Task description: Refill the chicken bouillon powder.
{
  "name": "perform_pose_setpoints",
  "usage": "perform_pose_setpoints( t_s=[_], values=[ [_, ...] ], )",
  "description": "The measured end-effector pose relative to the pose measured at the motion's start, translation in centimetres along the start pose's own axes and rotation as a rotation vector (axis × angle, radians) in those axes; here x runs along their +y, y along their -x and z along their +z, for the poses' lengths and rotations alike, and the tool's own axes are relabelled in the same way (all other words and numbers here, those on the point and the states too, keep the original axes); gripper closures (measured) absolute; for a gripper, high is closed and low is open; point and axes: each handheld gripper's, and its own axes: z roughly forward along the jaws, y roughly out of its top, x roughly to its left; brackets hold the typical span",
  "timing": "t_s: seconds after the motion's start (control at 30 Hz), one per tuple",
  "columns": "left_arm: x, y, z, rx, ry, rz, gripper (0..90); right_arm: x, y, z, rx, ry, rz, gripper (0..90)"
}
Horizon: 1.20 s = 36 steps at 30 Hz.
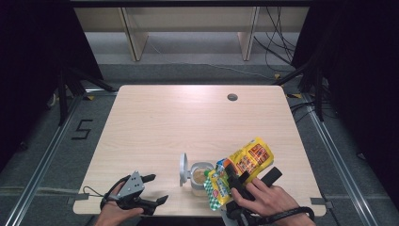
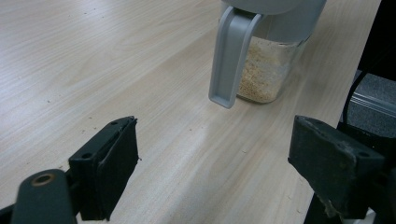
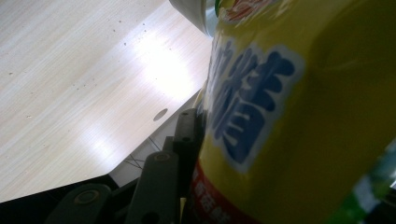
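My right tongs (image 1: 234,181) clamp the yellow snack pouch (image 1: 241,170) tilted over the open jar (image 1: 201,178) near the surface's front edge, left tongs (image 1: 153,189) open, so pour slowly, probably steadying the jar.

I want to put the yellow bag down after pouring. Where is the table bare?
The far half is bare, from the jar to the cable hole, and the left side beyond the left tool. The near right corner is crowded: jar, bag, right tool.

High view looks down over the table (image 1: 155,122); left tool's close camera shares its jar (image 1: 201,176).
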Motion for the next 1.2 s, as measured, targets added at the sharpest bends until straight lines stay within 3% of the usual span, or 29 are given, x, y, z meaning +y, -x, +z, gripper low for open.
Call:
perform_pose_setpoints(
  t_s=[0.67,0.77,0.8,1.07,1.13,1.2],
  values=[
    [0.01,-0.01,-0.03,0.004,-0.002,0.003,15.2,0.1,0.07,0.12,-0.001,0.011,0.005,71.0],
    [0.06,-0.12,-0.06,0.003,-0.002,0.024,15.2,0.09,-0.04,0.03,-0.001,0.004,0.015,71.1],
    [0.02,-0.01,-0.06,0.006,-0.003,0.006,15.2,0.06,-0.02,0.03,-0.001,0.004,0.008,71.1],
    [0.0,-0.01,-0.01,0.002,-0.001,0.001,15.2,-0.12,-0.09,-0.01,0.001,-0.004,-0.006,71.1],
    [0.01,-0.02,-0.03,0.004,-0.002,0.003,15.2,-0.1,-0.1,-0.01,0.001,-0.003,-0.003,71.1],
    [0.08,-0.22,-0.05,0.0,-0.002,0.034,15.2,-0.1,-0.13,-0.02,0.0,-0.001,0.003,71.2]
  ],
)
